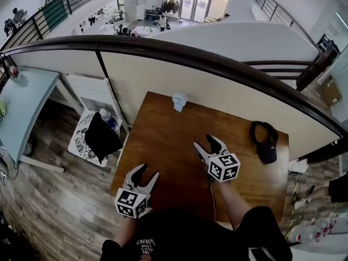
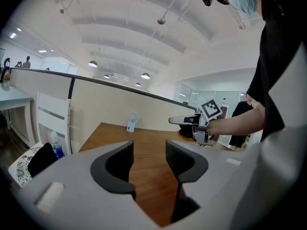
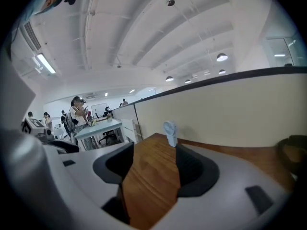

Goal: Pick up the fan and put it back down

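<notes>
Fan (image 1: 179, 100) stands upright at the far edge of the desk (image 1: 163, 145), close against the partition, its round head on top of a short stem, so its long axis runs straight up. Nothing is touching it, and bare wood lies between it and both tools.

The right gripper (image 1: 206, 144) hovers over the middle of the desk, jaws spread wide with only desk showing between them. The fan lies ahead of it and a little to its left. In the right gripper view the fan sits just above the gap between the jaws, so this gripper is already almost lined up with it.

The left gripper (image 1: 145, 174) hangs by the near left corner of the desk, jaws likewise apart and empty. It is well apart from the fan, which looks smaller in the left gripper view and sits off above the left jaw rather than over the gap.

By my reading the pickup has not begun, and the right gripper is nearer and better aimed. It would need a forward reach with a slight leftward drift, the jaws closing from either side across the upright stem. A cap (image 1: 265, 140) lies to the right, clear of that path.
</notes>
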